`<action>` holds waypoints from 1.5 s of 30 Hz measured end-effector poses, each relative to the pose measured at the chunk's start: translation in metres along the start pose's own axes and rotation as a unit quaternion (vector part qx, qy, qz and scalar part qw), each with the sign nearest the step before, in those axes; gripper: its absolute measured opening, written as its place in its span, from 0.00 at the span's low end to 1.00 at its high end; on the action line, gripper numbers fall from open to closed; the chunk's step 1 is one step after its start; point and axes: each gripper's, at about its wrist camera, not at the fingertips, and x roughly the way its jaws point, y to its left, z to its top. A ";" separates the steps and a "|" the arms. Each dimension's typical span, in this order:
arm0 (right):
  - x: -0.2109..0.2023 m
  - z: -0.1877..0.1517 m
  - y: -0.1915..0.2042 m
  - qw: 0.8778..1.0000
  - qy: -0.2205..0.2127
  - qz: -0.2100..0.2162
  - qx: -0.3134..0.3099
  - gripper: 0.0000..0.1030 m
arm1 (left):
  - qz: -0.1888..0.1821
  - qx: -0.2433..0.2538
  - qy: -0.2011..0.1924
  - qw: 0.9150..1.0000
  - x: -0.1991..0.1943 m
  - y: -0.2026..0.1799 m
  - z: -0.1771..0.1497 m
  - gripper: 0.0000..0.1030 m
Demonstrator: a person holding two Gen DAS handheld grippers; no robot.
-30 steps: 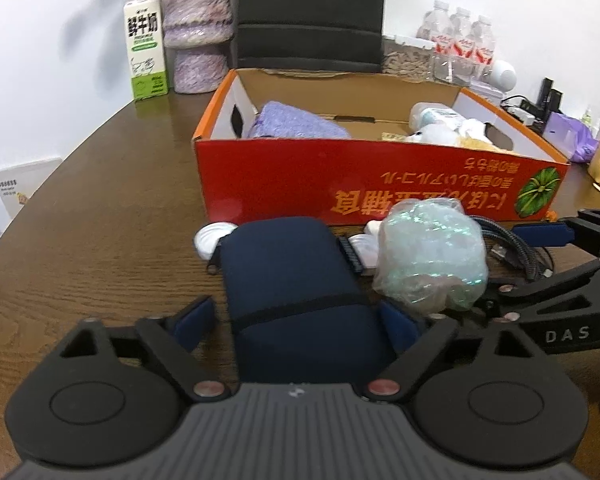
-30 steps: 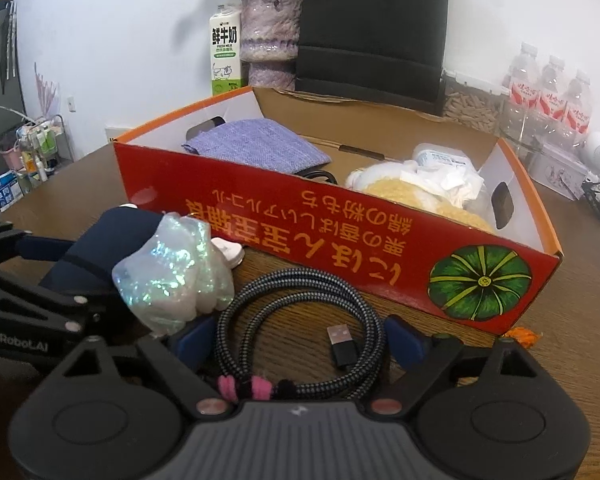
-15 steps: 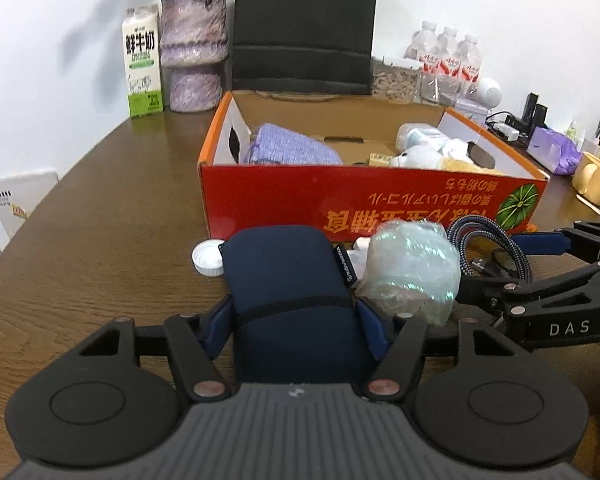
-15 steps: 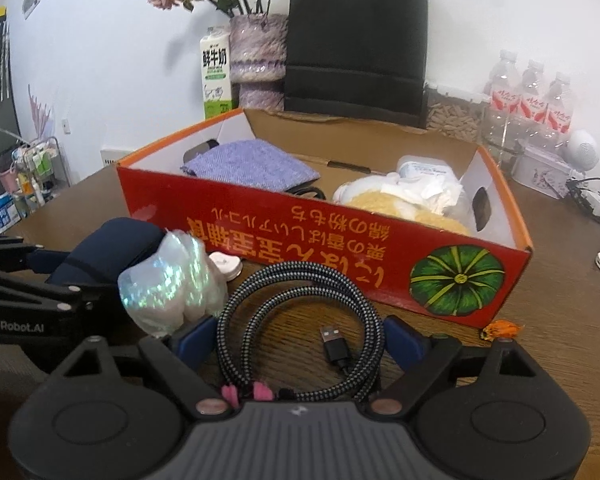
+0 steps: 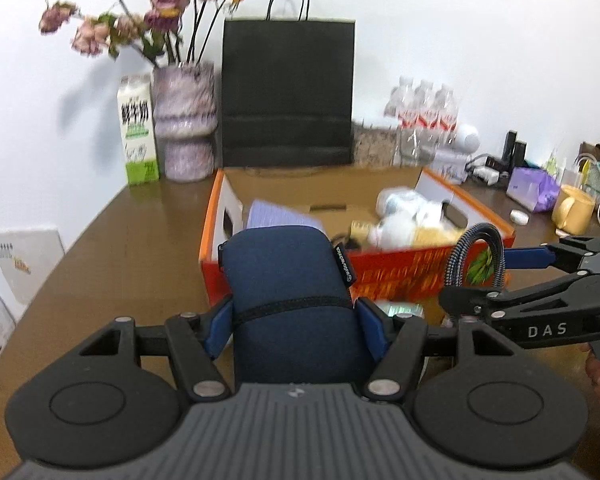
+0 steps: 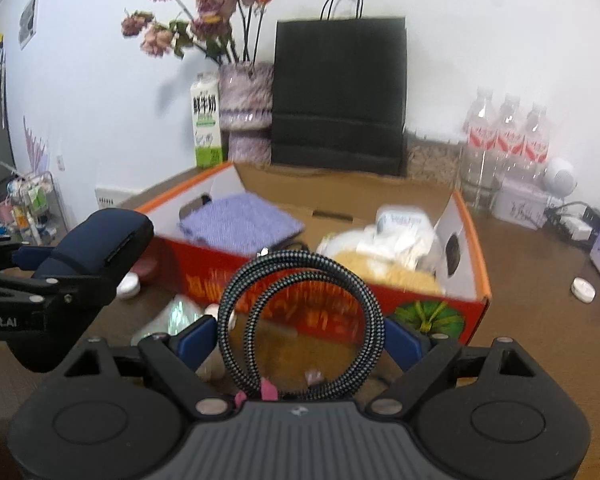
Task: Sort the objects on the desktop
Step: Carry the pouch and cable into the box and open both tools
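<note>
My left gripper (image 5: pixel 296 320) is shut on a navy blue fabric case (image 5: pixel 284 272), its blue pads pressing both sides, and holds it up in front of the red cardboard box (image 5: pixel 400 276). The right wrist view shows the same case (image 6: pixel 100 240) at the left. My right gripper (image 6: pixel 300 340) is shut on a coiled black-and-white braided cable (image 6: pixel 300 260), which stands upright between the pads, clear of the table. This cable (image 5: pixel 458 256) also shows in the left wrist view. The box (image 6: pixel 204 276) holds a purple cloth (image 6: pixel 240 224) and white and yellow items.
An iridescent plastic bundle (image 6: pixel 172 316) and a white cap (image 6: pixel 129 285) lie on the wooden table before the box. Behind the box stand a black paper bag (image 6: pixel 336 92), a vase of flowers (image 6: pixel 246 108), a milk carton (image 6: pixel 206 124) and water bottles (image 6: pixel 508 132). A yellow mug (image 5: pixel 574 208) sits far right.
The left jaws closed onto the navy case. Both grippers then rose, lifting the case and the cable coil off the table. The plastic bundle stayed down.
</note>
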 end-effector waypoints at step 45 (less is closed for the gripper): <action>0.146 0.104 -0.040 0.998 -0.019 -0.028 0.045 1.00 | 0.030 -0.004 0.019 0.999 0.160 0.018 0.069 0.73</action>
